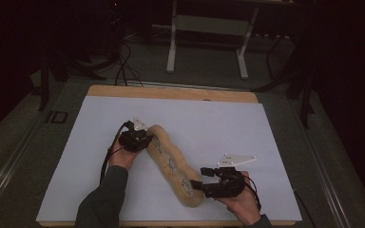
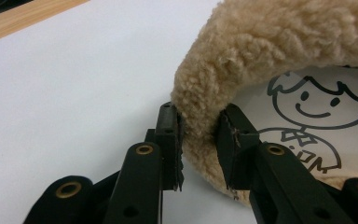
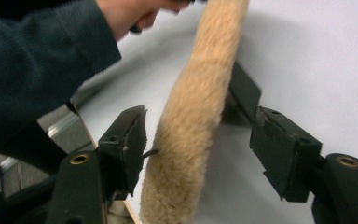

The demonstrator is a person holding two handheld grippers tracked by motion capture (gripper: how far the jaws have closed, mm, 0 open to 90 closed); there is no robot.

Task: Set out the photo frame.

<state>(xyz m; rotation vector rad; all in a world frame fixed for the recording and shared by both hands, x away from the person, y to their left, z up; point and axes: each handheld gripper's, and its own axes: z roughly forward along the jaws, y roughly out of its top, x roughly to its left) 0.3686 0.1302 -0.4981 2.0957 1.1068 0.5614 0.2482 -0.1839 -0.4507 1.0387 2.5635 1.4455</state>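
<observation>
1. The left gripper (image 1: 145,139) has its jaws closed on the fleece rim of a long tan plush piece (image 1: 173,164); in the left gripper view the pile (image 2: 200,126) bulges between the two pads, so the pinch looks firm.
2. The right gripper (image 1: 200,178) stands wide open at the near end of the plush piece. In the right gripper view the fleece edge (image 3: 193,140) runs up between the spread jaws, brushing the left one and clear of the right.
3. The plush piece lies diagonally on the white sheet (image 1: 209,123) that covers the table, its far end at the left gripper and its near end close to the table's front edge, just beside the right gripper.
4. Its pale inner face carries a line drawing of a smiling figure (image 2: 317,121), facing up inside the fleece border.
5. The step in hand looks like securing both ends: one end is held, the other is only bracketed.
6. The next move calls for the right jaws to close squarely on the fleece edge, deep enough to hold fabric rather than loose pile.
7. A shallow bite could slip once the piece is lifted or stretched.
</observation>
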